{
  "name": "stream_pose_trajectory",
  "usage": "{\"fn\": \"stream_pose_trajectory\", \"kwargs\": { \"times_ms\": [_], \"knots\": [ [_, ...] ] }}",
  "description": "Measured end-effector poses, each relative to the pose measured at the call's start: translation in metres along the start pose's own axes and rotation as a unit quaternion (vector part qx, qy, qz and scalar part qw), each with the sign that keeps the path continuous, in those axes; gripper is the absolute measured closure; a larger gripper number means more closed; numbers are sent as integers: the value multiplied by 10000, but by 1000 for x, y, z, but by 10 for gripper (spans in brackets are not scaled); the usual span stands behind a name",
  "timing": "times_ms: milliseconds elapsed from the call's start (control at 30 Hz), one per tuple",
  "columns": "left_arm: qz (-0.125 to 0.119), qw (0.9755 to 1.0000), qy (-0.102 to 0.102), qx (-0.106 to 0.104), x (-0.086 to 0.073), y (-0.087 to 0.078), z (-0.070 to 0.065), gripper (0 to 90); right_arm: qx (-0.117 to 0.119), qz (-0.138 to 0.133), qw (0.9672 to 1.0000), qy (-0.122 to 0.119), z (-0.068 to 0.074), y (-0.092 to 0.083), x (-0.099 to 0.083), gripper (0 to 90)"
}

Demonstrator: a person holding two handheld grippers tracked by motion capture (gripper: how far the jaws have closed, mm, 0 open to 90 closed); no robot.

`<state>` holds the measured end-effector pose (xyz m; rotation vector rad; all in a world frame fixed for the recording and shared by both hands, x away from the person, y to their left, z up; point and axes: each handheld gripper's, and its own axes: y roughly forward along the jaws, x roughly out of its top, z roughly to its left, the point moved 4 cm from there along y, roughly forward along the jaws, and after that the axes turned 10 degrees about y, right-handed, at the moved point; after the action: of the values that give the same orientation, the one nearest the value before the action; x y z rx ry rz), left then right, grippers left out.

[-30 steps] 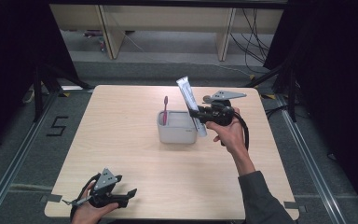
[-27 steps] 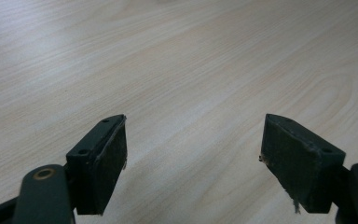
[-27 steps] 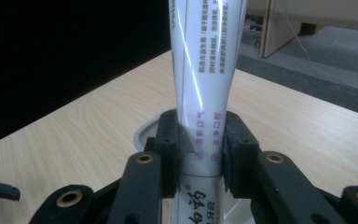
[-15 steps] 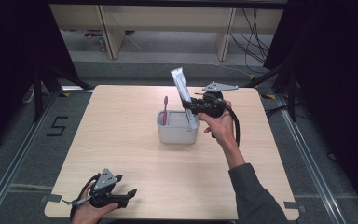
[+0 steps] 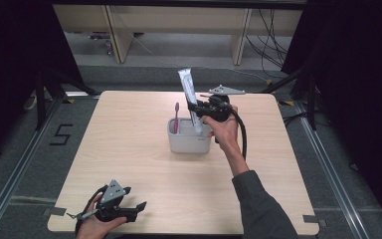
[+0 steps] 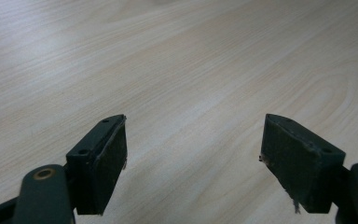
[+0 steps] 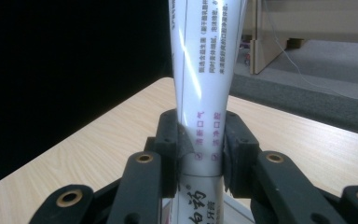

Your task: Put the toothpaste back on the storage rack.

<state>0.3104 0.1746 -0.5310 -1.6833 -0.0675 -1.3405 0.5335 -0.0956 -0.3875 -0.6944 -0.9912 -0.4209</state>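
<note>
My right gripper (image 5: 199, 107) clamps the white toothpaste tube (image 5: 187, 89) above the grey rectangular holder (image 5: 189, 143); next lower it in. Left gripper (image 6: 193, 163) wide open, empty.

High view overlooks table (image 5: 129, 149); gripper views sit close.

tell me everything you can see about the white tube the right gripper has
The toothpaste tube is white and glossy, looks like soft plastic, with a flat crimped end on top and small pink and dark printed characters down its side. It stands nearly upright, leaning slightly, lower end down in the grey holder at the middle of the table, right of a pink toothbrush. The right gripper is shut on its lower body, both pads pressed against it. Its cap end is hidden.
</note>
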Motion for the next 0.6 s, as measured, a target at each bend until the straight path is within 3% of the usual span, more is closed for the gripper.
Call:
{"fn": "stream_pose_trajectory", "kwargs": {
  "times_ms": [33,67,167,300,333,400,500,600],
  "knots": [
    [-106,9999,-93,12,1,2,-2,221,-40,-2,10000,-57,-1,2,0,717],
    [-88,9999,-110,5,1,1,-2,222,-69,36,10000,60,0,3,-1,717],
    [-121,9998,-135,12,1,1,-2,221,-113,8,9999,112,-1,9,-3,717],
    [-59,10000,-69,-5,0,2,-3,221,-177,-31,9998,62,-6,14,-6,717],
    [-10,10000,19,-20,0,1,-2,222,-186,-19,9997,149,-5,15,-7,717],
    [-113,9999,-87,-5,1,3,-4,221,-215,-10,9997,89,-6,17,-9,717],
    [1,10000,51,53,0,1,-1,220,-323,-31,9994,98,-7,19,-12,716],
    [-88,10000,-13,39,1,2,-3,221,-343,6,9993,119,-6,20,-16,716]
  ]
}}
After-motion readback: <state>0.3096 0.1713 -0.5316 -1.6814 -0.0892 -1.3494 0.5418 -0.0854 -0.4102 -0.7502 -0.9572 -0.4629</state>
